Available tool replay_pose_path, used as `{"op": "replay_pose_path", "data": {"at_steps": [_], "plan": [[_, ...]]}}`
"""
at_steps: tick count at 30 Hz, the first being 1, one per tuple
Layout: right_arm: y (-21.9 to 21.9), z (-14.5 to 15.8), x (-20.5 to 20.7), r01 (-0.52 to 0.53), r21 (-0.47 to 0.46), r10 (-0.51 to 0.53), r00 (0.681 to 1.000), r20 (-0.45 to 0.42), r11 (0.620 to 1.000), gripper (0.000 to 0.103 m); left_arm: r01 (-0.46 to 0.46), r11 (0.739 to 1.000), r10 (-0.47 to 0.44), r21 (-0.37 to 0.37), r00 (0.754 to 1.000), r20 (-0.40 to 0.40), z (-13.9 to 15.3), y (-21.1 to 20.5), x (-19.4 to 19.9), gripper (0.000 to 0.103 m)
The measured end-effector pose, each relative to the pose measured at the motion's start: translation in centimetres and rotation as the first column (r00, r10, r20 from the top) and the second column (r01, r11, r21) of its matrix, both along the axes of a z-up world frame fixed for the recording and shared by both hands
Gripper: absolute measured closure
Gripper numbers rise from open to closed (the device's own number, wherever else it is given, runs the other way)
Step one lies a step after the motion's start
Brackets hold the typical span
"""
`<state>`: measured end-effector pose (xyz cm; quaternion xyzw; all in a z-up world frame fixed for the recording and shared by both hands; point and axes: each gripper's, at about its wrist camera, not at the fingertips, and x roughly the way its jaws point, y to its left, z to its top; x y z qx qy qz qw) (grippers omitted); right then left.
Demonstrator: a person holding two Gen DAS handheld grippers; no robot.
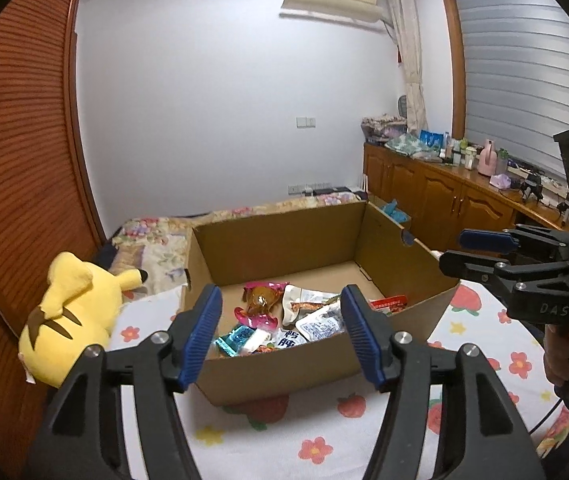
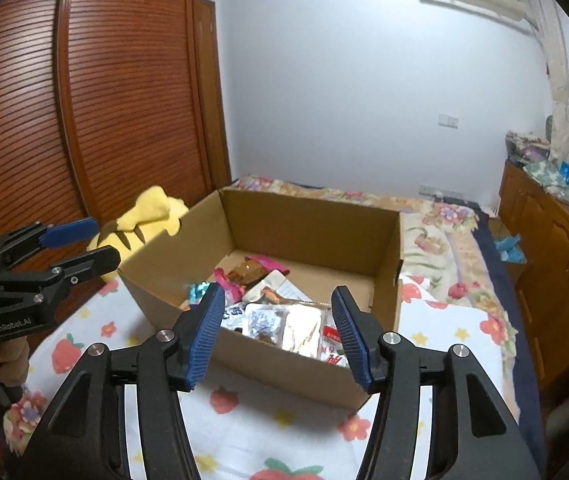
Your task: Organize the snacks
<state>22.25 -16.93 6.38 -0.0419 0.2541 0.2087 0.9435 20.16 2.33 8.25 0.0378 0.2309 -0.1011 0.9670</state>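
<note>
Your left gripper and right gripper hover before the cardboard box on the bed, jaws wide apart and empty; the snacks lie inside it

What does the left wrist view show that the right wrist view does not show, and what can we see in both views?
Only the left wrist view shows the window blind and the pink jug on the cabinet top.

Only the right wrist view shows the whole flowered bed to the right of the box.

Both show the open cardboard box with snack packets inside, the yellow plush toy, and the left gripper and right gripper, open and empty.
</note>
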Motion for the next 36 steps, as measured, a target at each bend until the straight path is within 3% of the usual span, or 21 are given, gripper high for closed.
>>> {"op": "replay_pose_path", "data": {"at_steps": [5,11,15,23,24,36], "plan": [[-0.4,1.4,-2.6,0.019,0.011,-0.019,0.999,0.047,1.0,0.04,-0.004,1.0,0.004,0.005,0.998,0.062,1.3,-0.1,-2.7,0.031],[-0.7,2.5,-5.2,0.051,0.022,-0.053,0.993,0.103,0.998,0.027,-0.027,0.999,0.025,0.017,0.993,0.115,2.4,-0.3,-5.0,0.022],[-1.0,2.9,-6.3,0.082,0.035,-0.086,0.987,0.134,0.996,0.019,-0.063,0.998,0.059,0.019,0.987,0.151,2.9,-0.2,-6.2,0.005],[-1.4,3.3,-8.4,0.139,0.042,-0.145,0.972,0.187,0.989,0.006,-0.095,0.995,0.094,-0.004,0.982,0.161,3.3,0.1,-7.5,0.003],[-1.3,3.3,-8.6,0.147,0.042,-0.152,0.97,0.188,0.988,0.0,-0.095,0.995,0.095,-0.008,0.983,0.159,3.2,0.0,-7.6,0.002],[-1.3,2.7,-10.8,0.223,0.037,-0.226,0.951,0.211,0.974,0.0,-0.093,0.995,0.095,-0.023,0.986,0.14,2.3,-0.5,-9.6,0.002]]}}
